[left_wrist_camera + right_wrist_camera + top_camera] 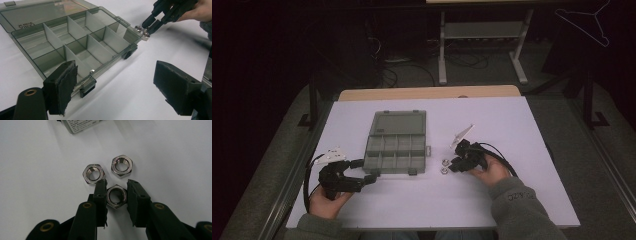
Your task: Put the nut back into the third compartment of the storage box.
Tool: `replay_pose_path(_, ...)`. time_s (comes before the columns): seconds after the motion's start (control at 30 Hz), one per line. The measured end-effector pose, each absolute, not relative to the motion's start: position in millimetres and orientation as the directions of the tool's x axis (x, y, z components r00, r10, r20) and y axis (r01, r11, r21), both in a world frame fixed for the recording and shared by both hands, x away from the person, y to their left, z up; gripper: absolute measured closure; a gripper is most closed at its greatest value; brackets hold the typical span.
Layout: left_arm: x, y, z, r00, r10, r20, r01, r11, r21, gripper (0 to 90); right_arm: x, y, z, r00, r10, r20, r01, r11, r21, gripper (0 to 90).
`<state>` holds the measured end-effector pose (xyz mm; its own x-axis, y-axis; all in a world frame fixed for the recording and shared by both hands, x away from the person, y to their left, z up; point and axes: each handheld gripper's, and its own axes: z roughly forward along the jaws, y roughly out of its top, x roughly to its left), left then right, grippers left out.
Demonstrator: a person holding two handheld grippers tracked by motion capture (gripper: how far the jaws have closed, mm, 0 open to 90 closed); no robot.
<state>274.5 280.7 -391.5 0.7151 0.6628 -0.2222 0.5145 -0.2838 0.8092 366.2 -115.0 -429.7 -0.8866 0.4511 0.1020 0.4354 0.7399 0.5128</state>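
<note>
While two loose steel hex nuts (pixel 93 173) (pixel 121 166) lie just ahead on the white tabletop (pixel 492 195), the right gripper (pixel 116 192) has its black jaws closed narrow on a third shiny steel hex nut (pixel 116 196), pads pressing its flats from both sides. That nut sits on the table surface, just beside the other two & w/ its bore facing up. From the high view, the right gripper (pixel 451 167) is at the table's centre-right, tips at the nuts (pixel 444 166), just off the right edge of the smoke-grey translucent plastic compartment box (pixel 395 152), which lies w/ lid folded back flat. Dividers split the box into eight bays in two rows; from the left gripper view they look unfilled. Left gripper (pixel 371 170) rests at the box's near-left corner, jaws spread wide, nothing between them; in its own view the left pad (pixel 62 87) is just beside a black latch (pixel 87 86) on the box's front wall.
</note>
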Motion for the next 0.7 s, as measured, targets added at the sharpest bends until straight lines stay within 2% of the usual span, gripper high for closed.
replay_pose_path(0.3, 274, 281, -391, 0.715, 0.663, -0.223, 0.514, -0.282, 0.810, 18.1, 366, -116, -427, -0.883, 0.456, 0.109, 0.441, 0.728, 0.524, 69.6)
replay_pose_path(0.7, 275, 280, -391, 0.716, 0.662, -0.220, 0.516, -0.289, 0.807, 18.1, 370, -111, -399, -0.894, 0.436, 0.108, 0.415, 0.710, 0.569, 69.6)
